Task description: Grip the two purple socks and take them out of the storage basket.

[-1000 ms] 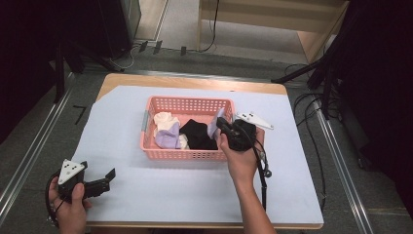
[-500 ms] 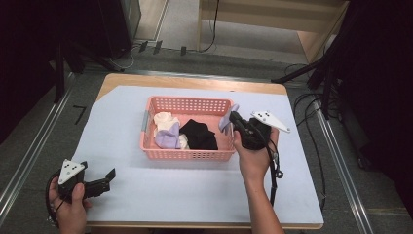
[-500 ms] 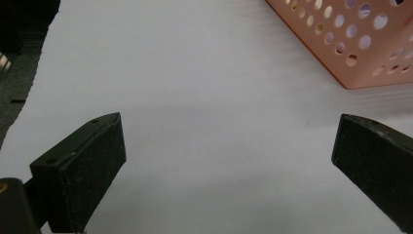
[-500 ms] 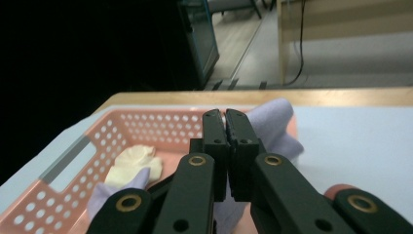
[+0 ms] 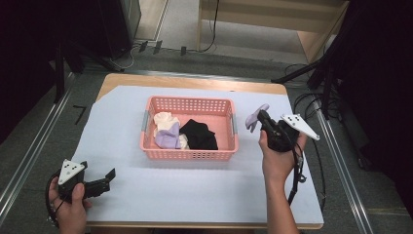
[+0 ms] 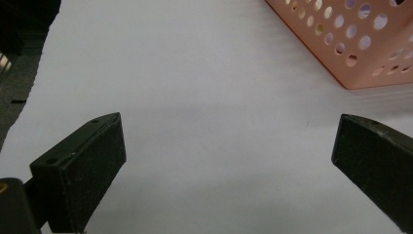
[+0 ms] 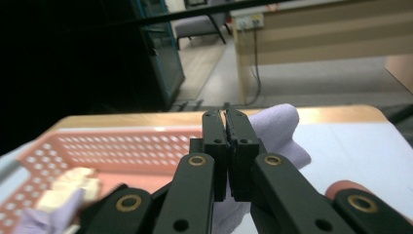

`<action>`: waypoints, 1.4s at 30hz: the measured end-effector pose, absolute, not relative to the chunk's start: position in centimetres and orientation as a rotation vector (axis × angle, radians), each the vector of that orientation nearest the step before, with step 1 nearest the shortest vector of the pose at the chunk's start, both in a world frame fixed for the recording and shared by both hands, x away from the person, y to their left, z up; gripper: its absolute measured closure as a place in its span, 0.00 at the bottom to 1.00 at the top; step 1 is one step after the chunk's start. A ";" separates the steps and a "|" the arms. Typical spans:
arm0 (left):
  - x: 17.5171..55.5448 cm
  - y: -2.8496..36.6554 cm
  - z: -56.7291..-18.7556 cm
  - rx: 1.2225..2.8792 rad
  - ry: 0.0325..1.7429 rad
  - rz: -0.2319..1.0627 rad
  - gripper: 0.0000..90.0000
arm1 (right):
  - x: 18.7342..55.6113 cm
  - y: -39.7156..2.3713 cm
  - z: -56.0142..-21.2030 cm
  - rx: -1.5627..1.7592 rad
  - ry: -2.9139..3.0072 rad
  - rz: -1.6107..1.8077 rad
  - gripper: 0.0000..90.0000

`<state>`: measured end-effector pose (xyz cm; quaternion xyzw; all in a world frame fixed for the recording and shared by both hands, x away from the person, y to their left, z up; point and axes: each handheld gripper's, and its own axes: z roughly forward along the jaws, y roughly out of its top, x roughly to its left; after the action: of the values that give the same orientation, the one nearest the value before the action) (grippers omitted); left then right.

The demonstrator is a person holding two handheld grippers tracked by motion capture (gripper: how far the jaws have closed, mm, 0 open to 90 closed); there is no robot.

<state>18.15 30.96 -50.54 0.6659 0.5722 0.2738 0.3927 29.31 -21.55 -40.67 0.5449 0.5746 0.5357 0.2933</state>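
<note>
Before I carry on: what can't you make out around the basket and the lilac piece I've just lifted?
- Lilac sock: the shut right gripper covers most of it in the right gripper view.
- Basket: cut off by the frame edge in the left gripper view.
- Items under the black cloth: hidden in the high view.

A lavender sock (image 5: pixel 255 117) hangs bunched above the table, right of the pink perforated basket (image 5: pixel 187 155) holding cream, purple and black socks
</note>
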 end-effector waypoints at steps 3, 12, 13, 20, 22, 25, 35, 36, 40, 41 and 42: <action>18.1 31.0 -50.5 1.692 1.454 0.695 0.00 | 29.5 -22.9 -42.4 1.501 1.544 1.374 0.99; 18.1 30.9 -50.5 1.694 1.456 0.696 0.00 | 29.6 -25.8 -47.5 1.682 1.533 1.289 0.91; 18.1 30.9 -50.5 1.694 1.456 0.697 0.00 | 29.6 -25.8 -47.5 1.682 1.533 1.289 0.91; 18.2 30.8 -50.5 1.694 1.457 0.702 0.00 | 29.0 -25.2 -46.2 1.639 1.477 1.355 0.63; 18.2 30.8 -50.5 1.692 1.455 0.700 0.00 | 29.0 -24.2 -45.6 1.612 1.501 1.353 0.62; 18.1 30.9 -50.5 1.694 1.453 0.697 0.00 | 29.2 -22.8 -45.1 1.585 1.529 1.377 0.62; 18.1 30.9 -50.5 1.695 1.454 0.693 0.00 | 30.2 -15.6 -44.5 1.483 1.711 1.424 0.67; 18.2 30.9 -50.5 1.694 1.455 0.692 0.00 | 30.5 -14.2 -44.5 1.468 1.741 1.435 0.67; 18.2 30.9 -50.5 1.694 1.455 0.691 0.00 | 30.8 -12.4 -44.5 1.452 1.776 1.454 0.68; 18.2 30.9 -50.5 1.693 1.455 0.692 0.00 | 30.9 -11.8 -44.5 1.453 1.790 1.450 0.68; 18.2 31.0 -50.5 1.689 1.454 0.690 0.00 | 31.0 -10.8 -44.7 1.446 1.817 1.449 0.68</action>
<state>18.17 30.95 -50.53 0.6655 0.5729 0.2720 0.3935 31.04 -10.79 -44.66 0.5176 0.6503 0.5186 0.2006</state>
